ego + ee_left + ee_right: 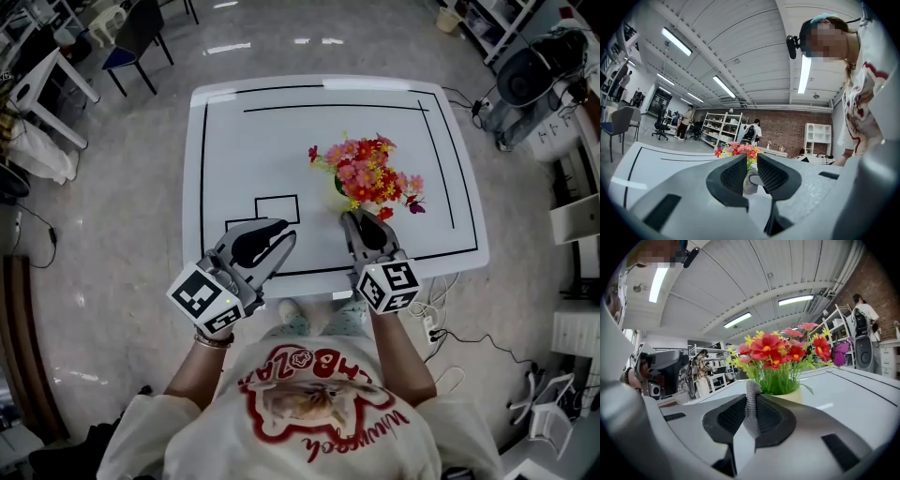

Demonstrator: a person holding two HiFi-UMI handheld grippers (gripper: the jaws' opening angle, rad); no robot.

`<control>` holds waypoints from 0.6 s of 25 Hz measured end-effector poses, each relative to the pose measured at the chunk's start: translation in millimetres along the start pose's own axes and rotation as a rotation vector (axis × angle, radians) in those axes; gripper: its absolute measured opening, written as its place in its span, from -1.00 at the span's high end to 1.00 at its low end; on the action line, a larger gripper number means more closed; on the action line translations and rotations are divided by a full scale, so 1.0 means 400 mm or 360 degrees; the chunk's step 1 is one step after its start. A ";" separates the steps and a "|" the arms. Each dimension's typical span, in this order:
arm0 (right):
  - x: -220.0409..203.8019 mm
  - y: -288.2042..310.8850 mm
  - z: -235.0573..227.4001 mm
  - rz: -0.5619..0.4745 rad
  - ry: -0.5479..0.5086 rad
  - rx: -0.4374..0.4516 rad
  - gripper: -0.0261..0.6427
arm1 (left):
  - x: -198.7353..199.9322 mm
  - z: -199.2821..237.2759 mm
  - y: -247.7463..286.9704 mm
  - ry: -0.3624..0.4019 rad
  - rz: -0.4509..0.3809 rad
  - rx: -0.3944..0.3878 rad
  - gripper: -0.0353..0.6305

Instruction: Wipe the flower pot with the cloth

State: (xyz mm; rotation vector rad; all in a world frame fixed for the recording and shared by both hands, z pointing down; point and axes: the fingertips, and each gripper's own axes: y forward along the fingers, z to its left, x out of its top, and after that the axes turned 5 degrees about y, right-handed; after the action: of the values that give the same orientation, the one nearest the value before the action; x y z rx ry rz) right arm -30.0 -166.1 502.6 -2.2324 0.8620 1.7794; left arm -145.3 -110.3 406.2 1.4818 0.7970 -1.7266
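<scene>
The flower pot [792, 393] stands on the desk [281, 141]. Just short of it, the right gripper [752, 398] has its fingers pinching the grey cloth [751, 413], which stands upright and perhaps touches the pot. Left of the pot, the left gripper [751, 164] has its fingers slightly spread and empty.

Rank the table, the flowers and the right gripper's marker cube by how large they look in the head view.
1. table
2. flowers
3. right gripper's marker cube, the smallest, even though it sits nearer the camera, which makes it look larger.
</scene>
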 end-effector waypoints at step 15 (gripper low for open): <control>0.237 -0.178 0.203 -0.0311 -0.0236 0.0348 0.79 | 0.028 -0.112 0.059 0.0068 -0.0042 -0.0103 0.67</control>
State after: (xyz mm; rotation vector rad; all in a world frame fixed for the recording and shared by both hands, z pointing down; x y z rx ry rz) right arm -49.1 -102.0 375.4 -1.9484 0.7407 1.6507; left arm -102.1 -88.0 388.3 1.4754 0.8902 -1.6777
